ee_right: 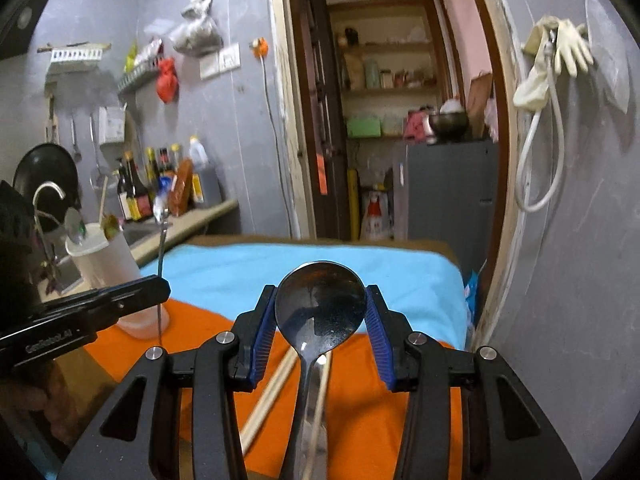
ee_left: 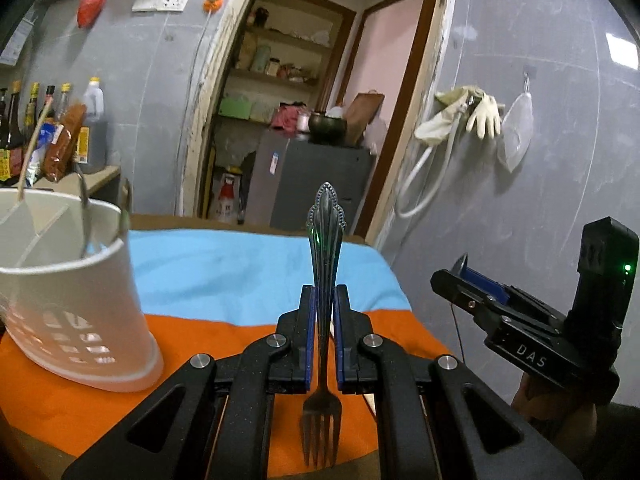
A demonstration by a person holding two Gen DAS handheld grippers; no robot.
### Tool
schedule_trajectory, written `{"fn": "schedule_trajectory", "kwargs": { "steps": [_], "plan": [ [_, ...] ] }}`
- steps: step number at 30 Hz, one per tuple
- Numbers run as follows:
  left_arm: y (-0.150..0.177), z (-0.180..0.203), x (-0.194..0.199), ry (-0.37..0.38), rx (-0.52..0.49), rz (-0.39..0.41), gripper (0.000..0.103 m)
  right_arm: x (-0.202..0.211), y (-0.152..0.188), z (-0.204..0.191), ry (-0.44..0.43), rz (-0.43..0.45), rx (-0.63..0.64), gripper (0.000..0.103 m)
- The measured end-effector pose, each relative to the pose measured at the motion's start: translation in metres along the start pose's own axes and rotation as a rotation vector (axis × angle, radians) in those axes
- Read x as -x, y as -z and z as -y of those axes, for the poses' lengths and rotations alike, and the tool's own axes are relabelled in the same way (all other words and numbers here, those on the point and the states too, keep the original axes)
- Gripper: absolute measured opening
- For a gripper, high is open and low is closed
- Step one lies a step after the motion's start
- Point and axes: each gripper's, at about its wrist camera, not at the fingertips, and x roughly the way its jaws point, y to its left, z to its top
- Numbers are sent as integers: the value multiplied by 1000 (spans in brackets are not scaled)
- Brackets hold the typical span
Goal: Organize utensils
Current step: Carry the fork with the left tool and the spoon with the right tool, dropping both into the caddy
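Observation:
My left gripper (ee_left: pixel 324 294) is shut on a steel fork (ee_left: pixel 326 220). The ornate handle stands up past the pads and the tines point back toward the camera. A white perforated utensil holder (ee_left: pixel 76 292) stands close on the left, with a wooden stick and a metal utensil in it. My right gripper (ee_right: pixel 320 296) is shut on the bowl of a steel spoon (ee_right: pixel 320 312), whose handle runs back under the camera. Wooden chopsticks (ee_right: pixel 272 392) lie on the cloth below it. Each gripper shows in the other's view: the right gripper (ee_left: pixel 464 276) and the left gripper (ee_right: pixel 160 288).
An orange cloth (ee_left: pixel 224 344) and a blue cloth (ee_left: pixel 240 268) cover the table. Sauce bottles (ee_right: pixel 136 196) line a counter behind the white holder (ee_right: pixel 104 264). A grey wall with hanging gloves (ee_left: pixel 476 114) closes the right side. A doorway with a grey fridge (ee_left: pixel 320 184) lies beyond the table.

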Motion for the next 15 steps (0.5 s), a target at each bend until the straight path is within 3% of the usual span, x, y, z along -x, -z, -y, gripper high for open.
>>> {"fn": "schedule_trajectory", "kwargs": {
  "steps": [15],
  "plan": [
    [-34, -13, 44, -22, -6, 109, 6, 13, -50, -40, -48, 153, -33, 41]
  ]
}}
